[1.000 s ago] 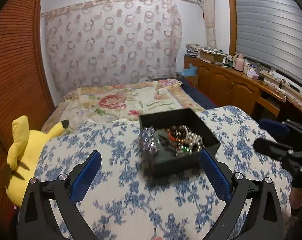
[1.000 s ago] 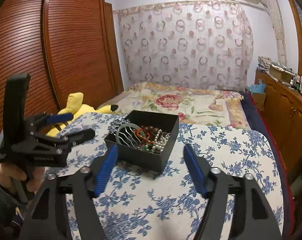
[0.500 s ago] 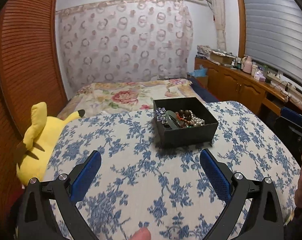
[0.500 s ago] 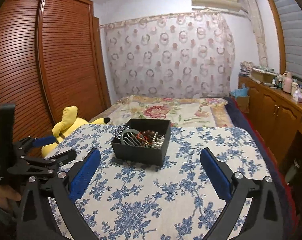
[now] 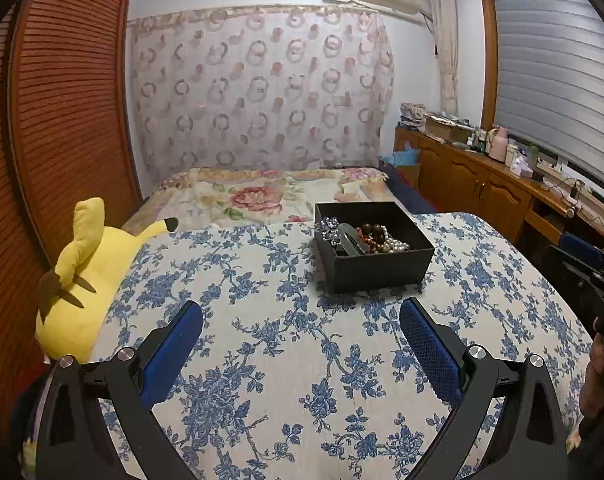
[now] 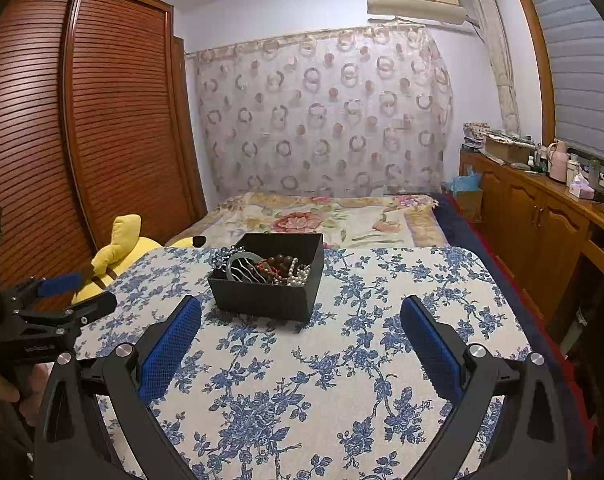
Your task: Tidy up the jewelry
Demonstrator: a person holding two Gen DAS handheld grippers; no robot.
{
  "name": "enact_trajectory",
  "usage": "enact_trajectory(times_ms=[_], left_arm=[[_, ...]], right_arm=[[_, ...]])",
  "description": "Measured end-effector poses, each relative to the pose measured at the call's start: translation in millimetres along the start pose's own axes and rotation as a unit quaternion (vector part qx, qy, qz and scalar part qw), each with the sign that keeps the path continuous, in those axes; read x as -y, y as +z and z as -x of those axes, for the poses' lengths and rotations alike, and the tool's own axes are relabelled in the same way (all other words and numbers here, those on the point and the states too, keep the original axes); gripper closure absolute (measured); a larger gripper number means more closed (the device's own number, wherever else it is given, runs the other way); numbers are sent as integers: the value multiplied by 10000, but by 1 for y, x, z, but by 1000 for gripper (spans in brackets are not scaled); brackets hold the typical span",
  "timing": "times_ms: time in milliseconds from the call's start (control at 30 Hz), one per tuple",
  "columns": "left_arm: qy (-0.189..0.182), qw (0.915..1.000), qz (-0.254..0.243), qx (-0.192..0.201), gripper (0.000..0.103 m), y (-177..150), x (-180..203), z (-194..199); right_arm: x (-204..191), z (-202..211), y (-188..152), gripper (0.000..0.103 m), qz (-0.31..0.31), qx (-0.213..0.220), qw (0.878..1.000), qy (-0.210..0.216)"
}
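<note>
**A:** Anything readable? Nearest the camera, the left gripper [image 5: 301, 322] and right gripper [image 6: 301, 320] both sit spread wide, holding nothing, short of the black box [image 6: 268, 298].

**B:** Tiny white print on the left gripper's body, illegible. Jewelry [image 6: 280, 270] sits heaped inside the box; a yellow plush [image 5: 88, 268] is left of it, a flowered bed [image 6: 322, 220] behind.

box [image 6: 268, 300] on table [image 6: 342, 380], far-centre | jewelry [image 6: 280, 270] in box | plush toy [image 6: 118, 248] off table's left edge | bed [image 6: 322, 218] behind table | wardrobe [image 6: 82, 120] far left | cabinet [image 6: 542, 220] along right wall | left claw [image 5: 300, 344] and right claw [image 6: 300, 342] near side of table, box beyond both
</note>
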State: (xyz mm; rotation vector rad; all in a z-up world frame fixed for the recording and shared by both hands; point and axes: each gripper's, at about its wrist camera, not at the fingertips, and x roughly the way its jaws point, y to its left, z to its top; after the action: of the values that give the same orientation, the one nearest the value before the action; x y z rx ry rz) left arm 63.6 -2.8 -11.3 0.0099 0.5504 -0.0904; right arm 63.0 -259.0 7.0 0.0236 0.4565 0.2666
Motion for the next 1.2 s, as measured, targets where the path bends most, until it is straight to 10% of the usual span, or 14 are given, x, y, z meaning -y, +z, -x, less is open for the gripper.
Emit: enact_trajectory(times_ms=[1200], left_arm=[[12,10000,34,74,8,3,0,7]], right_arm=[[-1,-1,-2,2,0,-15,10000,-21]])
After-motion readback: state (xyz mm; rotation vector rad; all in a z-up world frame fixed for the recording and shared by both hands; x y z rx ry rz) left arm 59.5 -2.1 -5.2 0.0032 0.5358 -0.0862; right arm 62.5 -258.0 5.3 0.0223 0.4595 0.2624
